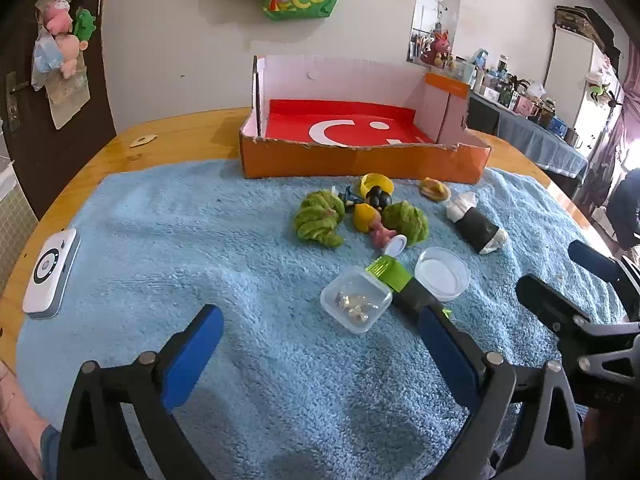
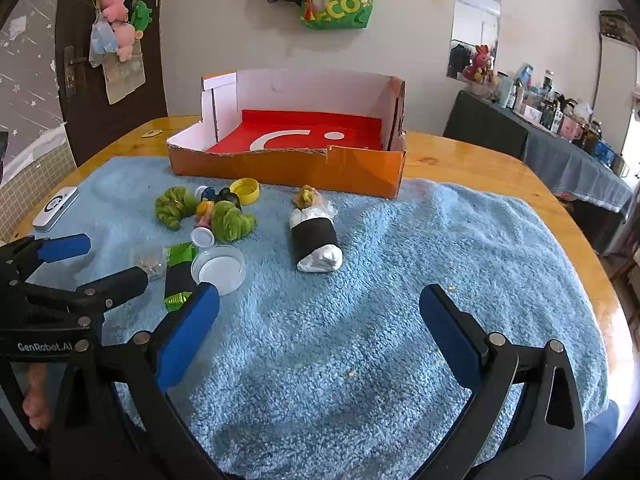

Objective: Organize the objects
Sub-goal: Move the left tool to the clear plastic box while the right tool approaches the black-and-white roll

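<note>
1. Your left gripper [image 1: 320,344] sits at the bottom of the left wrist view, jaws spread wide, nothing between the blue pads, only blue towel [image 1: 240,240] beneath.
2. Your right gripper [image 2: 320,320] sits at the bottom of the right wrist view, jaws likewise wide apart and empty over the towel.
3. The right gripper also shows at the right edge of the left wrist view; the left one shows at the left edge of the right wrist view.
4. The orange cardboard box [image 1: 360,162] stands at upper centre of the left wrist view, at the far edge of the towel on the wooden table [image 1: 180,132]. Its red floor [image 1: 352,120] holds no objects.
5. The loose objects lie in a cluster at centre frame, just in front of the box:
   - two green fuzzy pieces [image 1: 320,218], one on each side of a small doll [image 1: 370,220];
   - a yellow cap [image 1: 376,184] behind them, nearest the box;
   - a small white cap [image 1: 395,247] touching the doll's lower end.
6. Right of the cluster lies a black-and-white roll [image 1: 476,226], tilted on its side, with a small figure [image 1: 434,189] behind it.
7. Nearest your left gripper: a clear square container [image 1: 356,300] with small items inside, a green-and-black object [image 1: 396,280] touching it, and a round clear lid [image 1: 442,274] just beside that.
8. A white device [image 1: 50,274] lies at the left edge of the frame, well apart from the cluster.
</note>
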{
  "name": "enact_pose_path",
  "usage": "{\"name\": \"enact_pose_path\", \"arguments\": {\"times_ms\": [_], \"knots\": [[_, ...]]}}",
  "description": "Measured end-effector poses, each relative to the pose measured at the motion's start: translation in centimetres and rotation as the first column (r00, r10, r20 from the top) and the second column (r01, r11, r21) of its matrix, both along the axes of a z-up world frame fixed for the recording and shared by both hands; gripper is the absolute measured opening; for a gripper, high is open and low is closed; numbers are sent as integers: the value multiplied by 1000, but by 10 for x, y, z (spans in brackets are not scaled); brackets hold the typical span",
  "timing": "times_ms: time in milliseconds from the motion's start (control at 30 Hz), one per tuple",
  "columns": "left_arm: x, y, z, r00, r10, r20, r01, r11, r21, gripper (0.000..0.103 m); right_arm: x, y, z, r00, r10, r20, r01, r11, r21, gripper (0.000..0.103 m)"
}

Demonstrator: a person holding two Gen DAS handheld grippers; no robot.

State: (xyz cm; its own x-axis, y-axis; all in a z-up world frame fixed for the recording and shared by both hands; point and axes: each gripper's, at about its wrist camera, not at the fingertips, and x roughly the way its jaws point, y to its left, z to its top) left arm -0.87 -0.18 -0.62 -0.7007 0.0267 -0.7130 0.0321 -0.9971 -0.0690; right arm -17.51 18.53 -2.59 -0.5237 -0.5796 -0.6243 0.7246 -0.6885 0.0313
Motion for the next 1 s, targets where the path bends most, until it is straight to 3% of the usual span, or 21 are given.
{"name": "enact_pose_path", "arguments": {"times_ms": [467, 567, 1000], "knots": [[-3, 0, -3, 1000, 9, 22, -9, 1000, -1, 97, -11, -11, -12, 999, -2, 33, 1, 999, 32, 101], [-6, 1, -7, 999, 12, 38, -11, 1000, -12, 92, -15, -13, -13, 999, -9, 39, 7, 999, 46, 101], [-22, -1, -10, 997, 24, 71, -22, 999, -30, 90, -44, -36, -11, 996, 0, 93, -7, 997, 72, 92]]}}
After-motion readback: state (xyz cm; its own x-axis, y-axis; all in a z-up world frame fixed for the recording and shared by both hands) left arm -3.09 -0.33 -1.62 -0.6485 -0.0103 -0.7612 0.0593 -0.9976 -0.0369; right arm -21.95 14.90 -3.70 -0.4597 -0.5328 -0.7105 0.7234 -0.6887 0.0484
